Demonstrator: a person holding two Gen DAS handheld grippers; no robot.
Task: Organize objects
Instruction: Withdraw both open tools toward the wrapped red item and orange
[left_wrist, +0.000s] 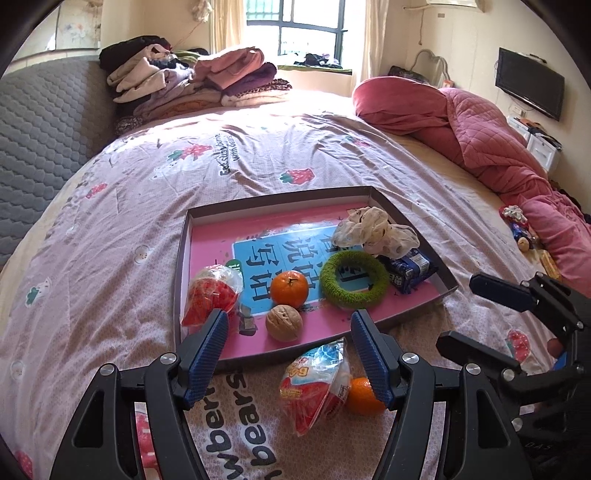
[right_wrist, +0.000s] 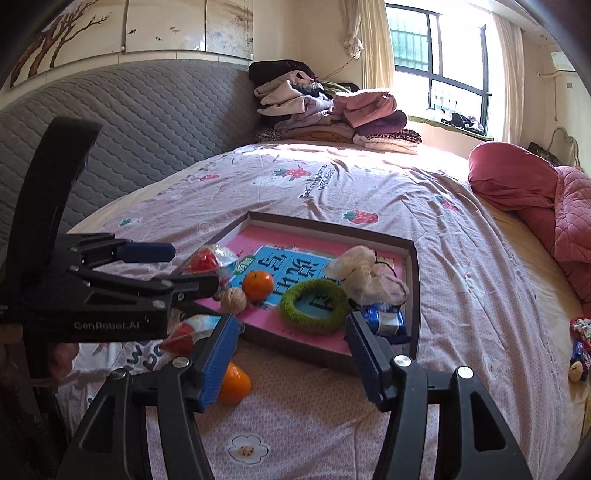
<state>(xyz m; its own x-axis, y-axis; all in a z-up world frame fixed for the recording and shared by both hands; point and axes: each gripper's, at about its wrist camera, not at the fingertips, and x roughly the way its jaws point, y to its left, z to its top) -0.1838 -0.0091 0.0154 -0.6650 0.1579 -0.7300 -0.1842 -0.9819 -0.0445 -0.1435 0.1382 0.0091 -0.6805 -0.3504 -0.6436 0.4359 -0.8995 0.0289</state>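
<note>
A shallow pink-bottomed box tray (left_wrist: 406, 310) (right_wrist: 413, 266) lies on the bed. In it are a red snack bag (left_wrist: 212, 295), a tangerine (left_wrist: 289, 288) (right_wrist: 258, 285), a walnut (left_wrist: 283, 322) (right_wrist: 233, 300), a green ring (left_wrist: 354, 279) (right_wrist: 314, 305), a white scrunchie (left_wrist: 375, 229) (right_wrist: 365, 275) and a blue packet (left_wrist: 408, 269) (right_wrist: 384, 322). Outside the tray's near edge lie a second red snack bag (left_wrist: 314, 387) (right_wrist: 184, 334) and a second tangerine (left_wrist: 364, 397) (right_wrist: 234, 384). My left gripper (left_wrist: 290, 328) is open and empty above them. My right gripper (right_wrist: 291, 332) is open and empty.
The bed has a pink strawberry-print sheet (left_wrist: 221, 166). Folded clothes (left_wrist: 192, 81) are stacked at the back. A red quilt and pillow (left_wrist: 461, 122) lie at the right, with small toys (left_wrist: 519, 229) near them. A grey padded headboard (right_wrist: 129, 122) stands at the left.
</note>
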